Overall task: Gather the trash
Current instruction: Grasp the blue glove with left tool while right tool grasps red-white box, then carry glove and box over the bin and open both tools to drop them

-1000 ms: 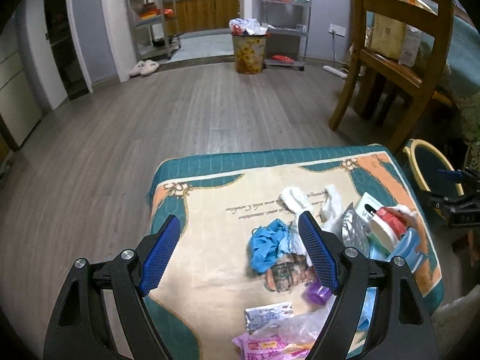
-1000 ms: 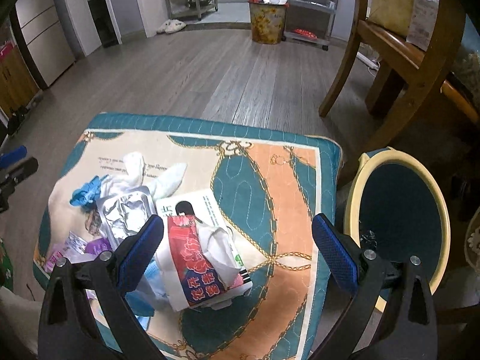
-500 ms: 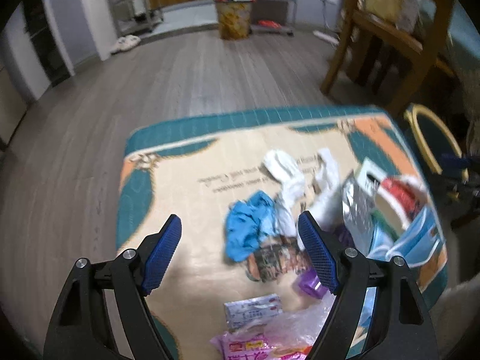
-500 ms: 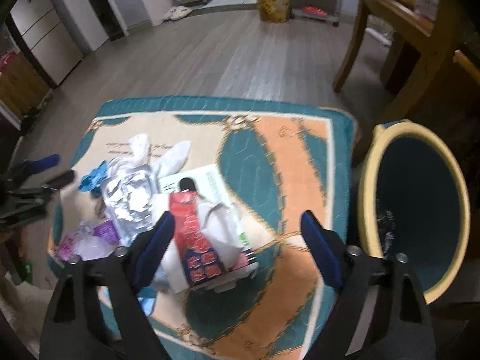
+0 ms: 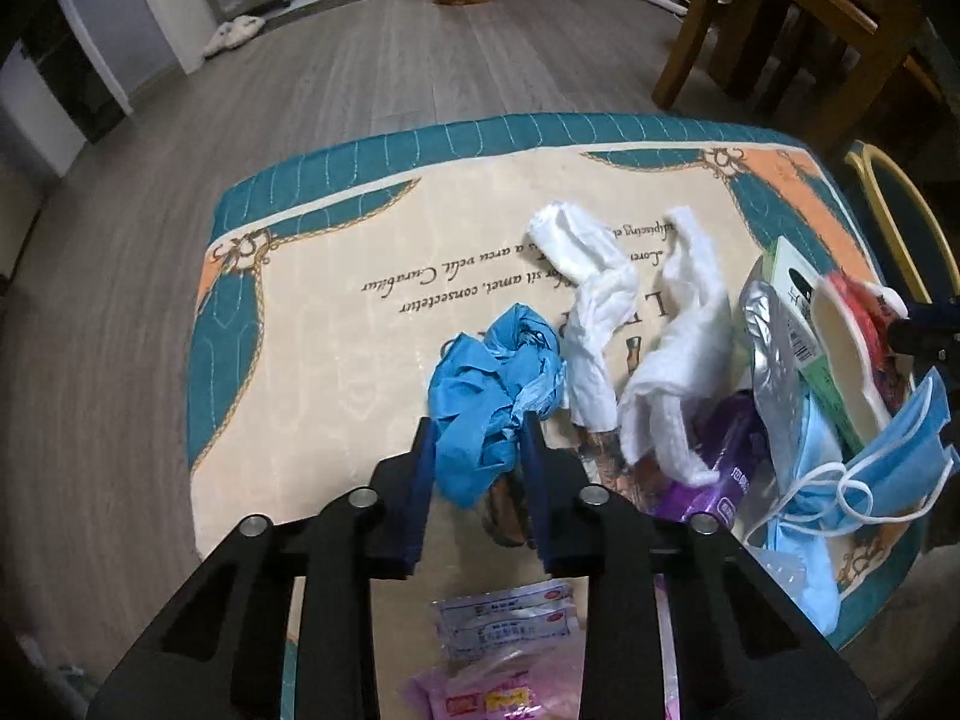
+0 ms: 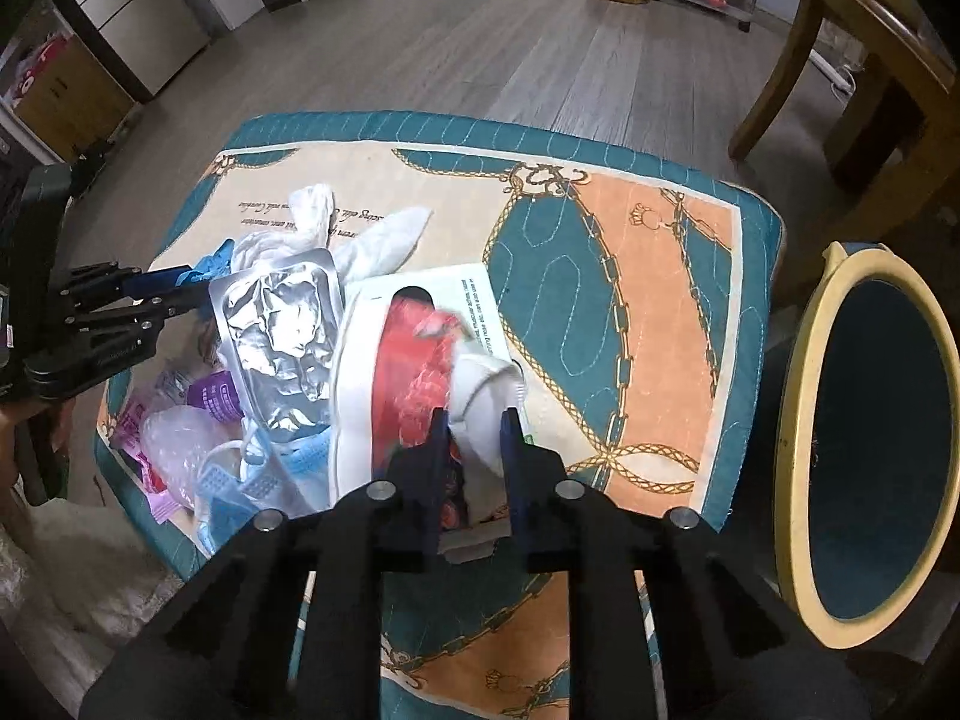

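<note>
left claw [image 5: 474, 450]: closing, pads squeezing crumpled blue glove [image 5: 492, 378] | right claw [image 6: 474, 438]: closing, pinching white tissue wad [image 6: 486, 396]

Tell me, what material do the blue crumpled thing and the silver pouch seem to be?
Blue crumpled thing: probably a thin nitrile or latex glove; soft, matte, floppy folds. Silver pouch: likely metallised foil film; shiny, with sharp reflective creases.

Both wrist views close above the cushion [image 5: 312, 276], tilted steeply down toward its far edge and the floor [image 6: 420, 48] beyond. Left view over the left half, right view over the right corner. Shared: the trash pile [image 6: 288, 324].
</note>
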`<state>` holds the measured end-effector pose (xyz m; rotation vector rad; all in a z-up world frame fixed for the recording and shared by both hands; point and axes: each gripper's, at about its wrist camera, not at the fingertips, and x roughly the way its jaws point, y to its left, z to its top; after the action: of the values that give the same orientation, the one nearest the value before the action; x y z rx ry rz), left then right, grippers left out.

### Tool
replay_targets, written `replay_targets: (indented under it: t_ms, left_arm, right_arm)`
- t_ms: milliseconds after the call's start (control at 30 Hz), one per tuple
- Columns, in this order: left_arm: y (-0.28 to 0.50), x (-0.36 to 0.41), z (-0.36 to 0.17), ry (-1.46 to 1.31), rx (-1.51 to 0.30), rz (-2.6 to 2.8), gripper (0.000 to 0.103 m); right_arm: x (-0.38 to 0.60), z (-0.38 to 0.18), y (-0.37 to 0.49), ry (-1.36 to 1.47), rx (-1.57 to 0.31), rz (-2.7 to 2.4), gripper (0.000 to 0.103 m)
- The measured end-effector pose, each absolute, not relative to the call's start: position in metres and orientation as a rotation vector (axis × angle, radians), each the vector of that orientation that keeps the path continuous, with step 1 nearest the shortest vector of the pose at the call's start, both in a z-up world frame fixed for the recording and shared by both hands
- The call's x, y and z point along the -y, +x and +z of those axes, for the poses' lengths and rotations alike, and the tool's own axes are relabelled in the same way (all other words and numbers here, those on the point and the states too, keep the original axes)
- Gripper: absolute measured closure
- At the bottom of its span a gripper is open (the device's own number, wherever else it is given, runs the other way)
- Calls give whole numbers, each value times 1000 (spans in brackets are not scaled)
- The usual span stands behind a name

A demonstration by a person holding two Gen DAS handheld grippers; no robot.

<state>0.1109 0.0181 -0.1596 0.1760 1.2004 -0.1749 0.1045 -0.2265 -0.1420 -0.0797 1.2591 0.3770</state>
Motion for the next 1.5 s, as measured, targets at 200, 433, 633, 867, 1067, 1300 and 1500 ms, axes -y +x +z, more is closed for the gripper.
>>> replay_targets:
  t_ms: [200,433,633,867,1067,1300,1500]
  left_arm:
    - [111,-20,-140,154,-1135,-171,82]
    - [106,-19,-99,104,-1006,-180,83]
    - [103,5,-57,72,-886,-247,83]
    - [95,62,-28,90,-806,-378,83]
    - [87,122,-18,105,-775,-491,83]
    - [85,199,-24,157,-768,-615,83]
    - [81,263,-48,221,-806,-700,83]
  right_arm:
    - [227,-128,106,-85,-1210,375,95]
    - [238,-96,109,-32,-1120,356,95]
    - [268,-64,110,35,-1044,313,95]
    - [327,-25,102,57,-940,196,95]
    - [402,4,85,122,-869,65,95]
    - [468,-17,70,193,-891,-48,95]
    - [508,-51,69,237,-968,-134,95]
